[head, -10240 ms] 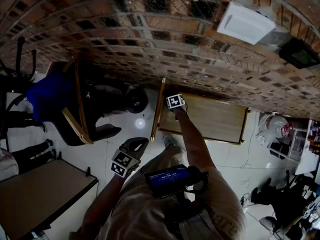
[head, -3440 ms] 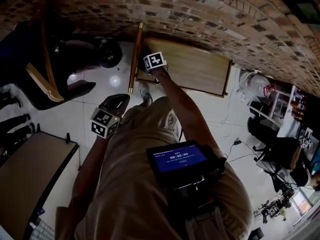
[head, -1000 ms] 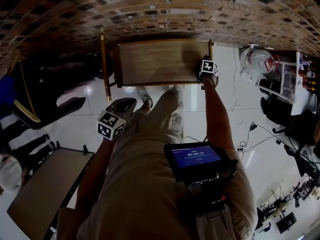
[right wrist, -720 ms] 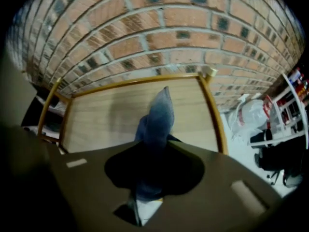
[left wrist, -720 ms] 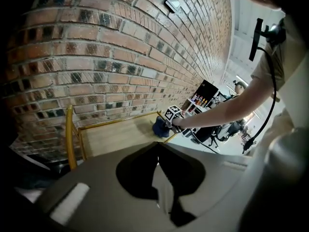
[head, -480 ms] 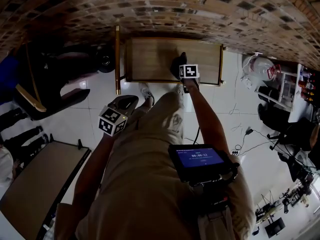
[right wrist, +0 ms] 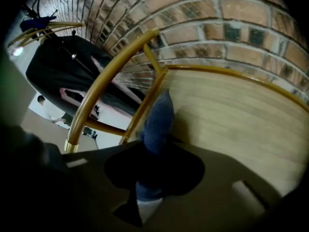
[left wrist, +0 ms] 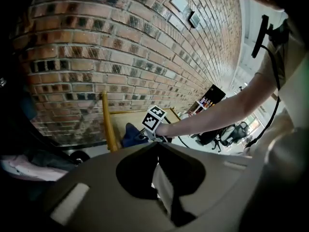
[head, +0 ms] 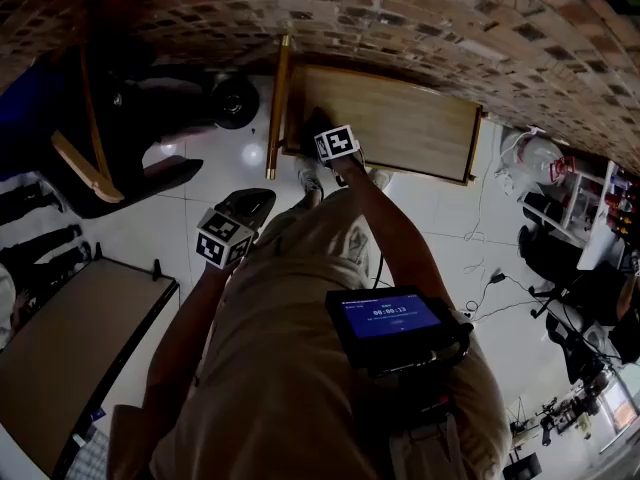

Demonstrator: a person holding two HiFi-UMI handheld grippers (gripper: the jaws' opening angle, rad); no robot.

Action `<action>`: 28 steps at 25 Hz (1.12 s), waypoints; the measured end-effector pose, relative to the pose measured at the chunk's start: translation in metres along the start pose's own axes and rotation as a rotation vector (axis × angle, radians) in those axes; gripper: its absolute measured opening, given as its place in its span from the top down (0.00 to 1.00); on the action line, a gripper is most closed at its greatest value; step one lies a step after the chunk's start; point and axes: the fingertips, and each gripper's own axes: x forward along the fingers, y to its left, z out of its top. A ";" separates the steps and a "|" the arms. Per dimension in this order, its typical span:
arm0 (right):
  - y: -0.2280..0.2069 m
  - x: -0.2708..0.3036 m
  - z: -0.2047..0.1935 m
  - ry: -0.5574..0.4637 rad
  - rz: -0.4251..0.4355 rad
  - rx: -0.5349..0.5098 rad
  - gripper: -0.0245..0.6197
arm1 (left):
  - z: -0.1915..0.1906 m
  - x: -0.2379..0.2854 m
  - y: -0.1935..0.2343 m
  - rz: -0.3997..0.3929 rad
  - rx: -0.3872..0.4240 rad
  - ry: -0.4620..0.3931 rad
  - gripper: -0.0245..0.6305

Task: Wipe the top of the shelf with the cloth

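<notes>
The shelf's light wooden top (head: 410,118) stands against the brick wall, and its boards (right wrist: 236,115) fill the right gripper view. My right gripper (head: 328,140) is at the top's left end, shut on a dark blue cloth (right wrist: 159,117) that rests on the wood beside the brass rail (right wrist: 108,83). The cloth (head: 314,126) shows dark just ahead of the marker cube. My left gripper (head: 255,200) hangs over the white floor in front of the shelf, shut and holding nothing. From the left gripper view, the cloth (left wrist: 129,133) and the right gripper's cube (left wrist: 153,119) sit beyond the closed jaws (left wrist: 157,145).
A brass post (head: 277,103) edges the shelf's left end. A dark chair with a wooden frame (head: 95,158) stands at left, a table (head: 70,348) at lower left. A white bag (head: 540,158) and clutter lie at right. A screen (head: 388,316) hangs on the person's chest.
My right gripper has slid the cloth leftward across the shelf top, from its right end through the middle to the left end. The left gripper has stayed shut over the floor.
</notes>
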 end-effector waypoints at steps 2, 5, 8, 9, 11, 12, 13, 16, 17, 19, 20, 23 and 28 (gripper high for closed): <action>0.018 0.013 0.004 0.024 0.019 -0.020 0.83 | -0.005 -0.008 0.007 0.010 -0.017 -0.008 0.96; 0.040 0.030 0.009 0.052 0.043 -0.052 0.83 | -0.012 -0.016 0.015 0.025 -0.033 -0.014 0.96; 0.048 0.046 0.011 0.088 0.040 -0.073 0.83 | -0.013 -0.022 0.021 0.038 -0.047 -0.016 0.96; 0.048 0.051 0.011 0.103 0.034 -0.076 0.83 | -0.013 -0.024 0.024 0.045 -0.050 -0.018 0.96; 0.045 0.058 0.007 0.132 0.016 -0.080 0.84 | -0.014 -0.026 0.027 0.052 -0.052 -0.023 0.96; 0.043 0.060 0.005 0.142 0.009 -0.079 0.83 | -0.015 -0.028 0.027 0.055 -0.052 -0.023 0.96; 0.041 0.061 0.004 0.146 0.007 -0.077 0.84 | -0.015 -0.029 0.027 0.057 -0.053 -0.022 0.96; 0.036 0.056 0.002 0.145 -0.003 -0.075 0.84 | -0.012 -0.031 0.024 0.061 -0.055 -0.022 0.96; 0.032 0.054 0.000 0.146 -0.012 -0.083 0.84 | -0.012 -0.029 0.023 0.063 -0.056 -0.021 0.96; 0.020 0.048 -0.006 0.143 -0.027 -0.093 0.84 | -0.011 -0.024 0.019 0.069 -0.054 -0.019 0.96; 0.013 0.044 -0.009 0.140 -0.029 -0.086 0.84 | -0.009 -0.020 0.016 0.071 -0.050 -0.019 0.96; -0.015 0.029 -0.021 0.120 -0.037 -0.040 0.84 | -0.001 -0.008 0.006 0.071 -0.032 -0.012 0.96; -0.075 -0.005 -0.047 0.098 -0.073 0.024 0.84 | 0.019 0.017 -0.021 0.054 -0.003 0.001 0.96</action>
